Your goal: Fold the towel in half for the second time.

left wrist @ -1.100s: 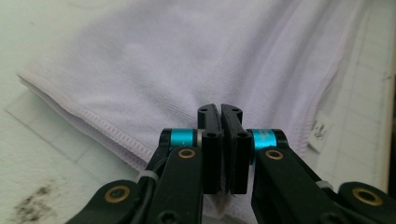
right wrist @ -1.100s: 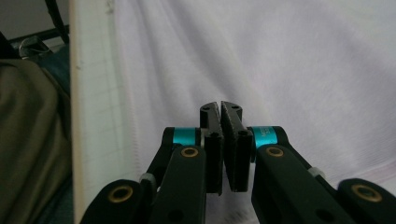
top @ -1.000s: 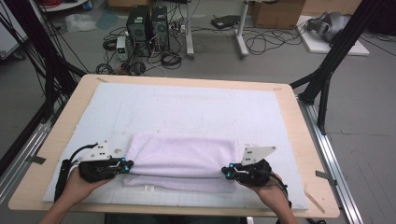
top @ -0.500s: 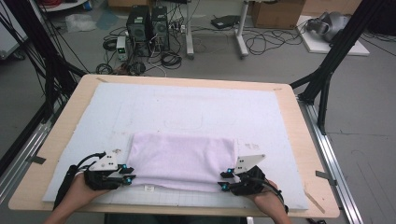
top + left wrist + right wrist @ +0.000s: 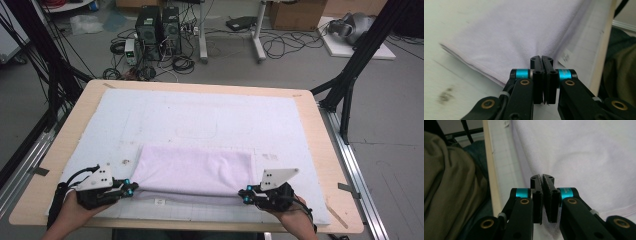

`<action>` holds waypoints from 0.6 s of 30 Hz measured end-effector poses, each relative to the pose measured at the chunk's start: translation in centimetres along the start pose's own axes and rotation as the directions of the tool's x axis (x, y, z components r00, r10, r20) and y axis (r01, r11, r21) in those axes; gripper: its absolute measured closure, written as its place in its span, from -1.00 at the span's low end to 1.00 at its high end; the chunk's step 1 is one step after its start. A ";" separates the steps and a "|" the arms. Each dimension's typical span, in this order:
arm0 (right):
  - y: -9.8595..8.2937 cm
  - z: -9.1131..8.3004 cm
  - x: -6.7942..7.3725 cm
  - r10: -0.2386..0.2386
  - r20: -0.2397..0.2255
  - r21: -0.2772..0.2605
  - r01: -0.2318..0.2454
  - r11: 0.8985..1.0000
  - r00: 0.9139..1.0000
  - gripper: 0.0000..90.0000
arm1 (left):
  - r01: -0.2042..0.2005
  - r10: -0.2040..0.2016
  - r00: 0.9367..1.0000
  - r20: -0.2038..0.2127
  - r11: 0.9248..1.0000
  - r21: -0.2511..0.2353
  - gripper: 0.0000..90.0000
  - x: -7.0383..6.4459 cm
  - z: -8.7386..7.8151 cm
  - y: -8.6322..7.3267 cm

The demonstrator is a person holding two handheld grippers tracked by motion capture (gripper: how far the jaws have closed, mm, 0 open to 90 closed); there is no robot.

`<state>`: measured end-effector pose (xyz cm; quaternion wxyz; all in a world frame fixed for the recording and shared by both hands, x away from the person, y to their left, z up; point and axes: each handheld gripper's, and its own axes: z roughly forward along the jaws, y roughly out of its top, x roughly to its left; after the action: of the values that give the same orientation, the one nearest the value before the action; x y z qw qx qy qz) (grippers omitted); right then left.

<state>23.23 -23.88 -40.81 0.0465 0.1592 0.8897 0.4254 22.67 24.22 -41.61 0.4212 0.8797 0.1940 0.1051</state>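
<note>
Up close, towel [image 5: 524, 32] between pinched fingers [image 5: 537, 75].

Both forearms enter from the bottom of the high view, low and wide apart. The left hand [image 5: 67, 212] holds the left claw [image 5: 131, 189] pointing inward to the right, jaws pressed together. The right hand [image 5: 287, 217] holds the right claw [image 5: 245, 196] pointing inward to the left, jaws likewise closed.

Beyond the folded towel [image 5: 195, 170], the white mat [image 5: 210, 117] lies open and unobstructed.
</note>
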 end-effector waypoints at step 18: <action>1.2 0.8 -6.7 0.103 0.135 -0.083 -0.093 0.992 0.985 0.20 | 0.100 -0.111 0.988 -0.104 0.989 -0.107 0.31 5.8 2.6 1.8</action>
<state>30.04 -24.72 -40.77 0.0936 0.2303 0.8585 0.4486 29.24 23.82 -41.72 0.4590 0.8386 0.2575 0.1405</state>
